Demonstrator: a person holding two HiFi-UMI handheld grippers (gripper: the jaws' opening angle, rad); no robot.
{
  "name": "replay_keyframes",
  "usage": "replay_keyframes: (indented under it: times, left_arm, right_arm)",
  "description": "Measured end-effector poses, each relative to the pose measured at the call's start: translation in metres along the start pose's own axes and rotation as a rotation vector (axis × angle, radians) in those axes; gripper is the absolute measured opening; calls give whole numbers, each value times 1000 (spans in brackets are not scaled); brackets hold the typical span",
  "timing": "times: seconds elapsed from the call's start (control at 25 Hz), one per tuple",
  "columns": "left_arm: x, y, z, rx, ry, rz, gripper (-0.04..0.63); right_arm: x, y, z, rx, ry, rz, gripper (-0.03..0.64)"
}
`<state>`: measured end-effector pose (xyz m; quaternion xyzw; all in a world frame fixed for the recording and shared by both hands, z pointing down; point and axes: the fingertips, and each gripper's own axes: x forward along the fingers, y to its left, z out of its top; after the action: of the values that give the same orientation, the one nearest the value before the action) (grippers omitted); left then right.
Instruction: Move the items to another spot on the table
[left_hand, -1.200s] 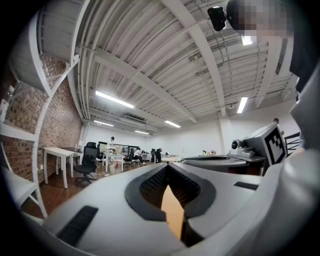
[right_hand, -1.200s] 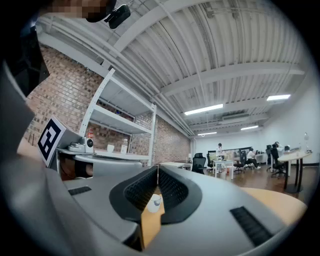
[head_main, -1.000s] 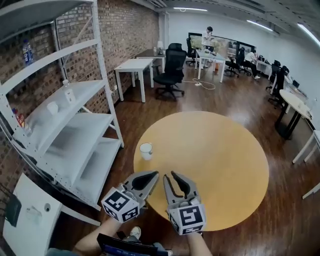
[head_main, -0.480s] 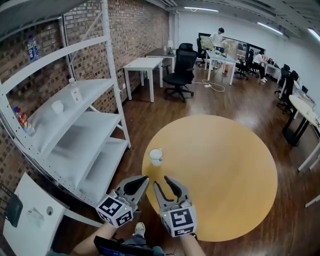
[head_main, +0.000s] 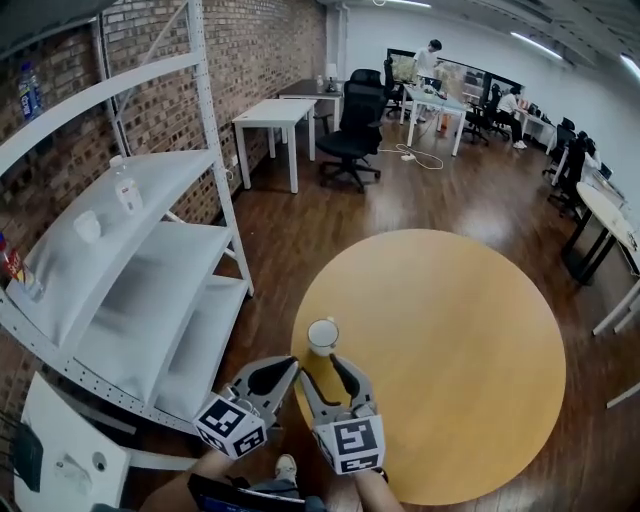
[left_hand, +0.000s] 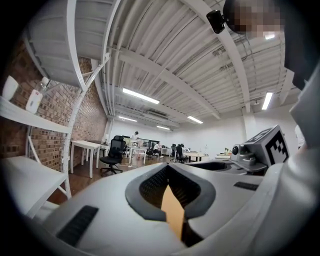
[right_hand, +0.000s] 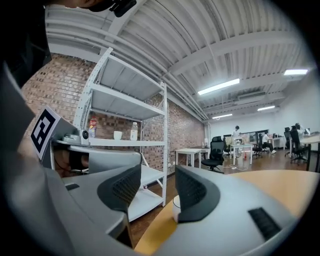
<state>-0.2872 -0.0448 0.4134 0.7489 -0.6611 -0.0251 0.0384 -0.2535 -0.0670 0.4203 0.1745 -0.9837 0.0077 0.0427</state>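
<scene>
Left tool: my left tool (head_main: 287, 366) is pinched shut with nothing in it, its tips at the desk's near-left edge.
Right tool: my right tool (head_main: 320, 370) stands about half wide. Its jaws have just been opening, and nothing is between the pads.
Cup: the white cup (head_main: 322, 335) stands upright on the round yellow desk (head_main: 450, 340), just ahead of my right tool's tips.
Writing: square black-and-white markers on both cubes (head_main: 348, 443). The bottle (head_main: 125, 190) on the shelf (head_main: 150, 260) has a label too small to read.

1 cup (head_main: 322, 335), 1 round table (head_main: 450, 350), 1 shelf unit (head_main: 150, 290), 2 tools, L tool (head_main: 283, 368) & R tool (head_main: 320, 366)
</scene>
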Motion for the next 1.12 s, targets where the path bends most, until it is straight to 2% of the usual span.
replay_keyframes:
  times: [0.16, 0.36, 0.6, 0.68, 0.84, 0.88, 0.96, 1.12]
  left_arm:
    - [16, 36, -16, -17, 22, -20, 5]
    - [39, 69, -31, -36, 55, -48, 5]
    - [63, 91, -49, -42, 86, -97, 5]
    - [70, 98, -53, -47, 95, -107, 5]
    - [77, 109, -61, -56, 112, -118, 5]
    - [78, 112, -64, -59, 119, -121, 5]
    - [79, 118, -70, -61, 139, -128, 5]
    - [82, 129, -79, -59, 165, -131, 5]
  right_arm:
    - [40, -13, -20, -39, 10, -44, 252]
    - [77, -34, -40, 3, 42, -109, 302]
    - [106, -56, -76, 46, 99, -175, 332]
    - [115, -62, -91, 59, 129, -191, 374]
    - [129, -75, -120, 73, 183, -226, 374]
    - [132, -79, -126, 78, 193, -242, 400]
    - [137, -87, -138, 97, 207, -266, 405]
    - [151, -92, -162, 126, 245, -263, 426]
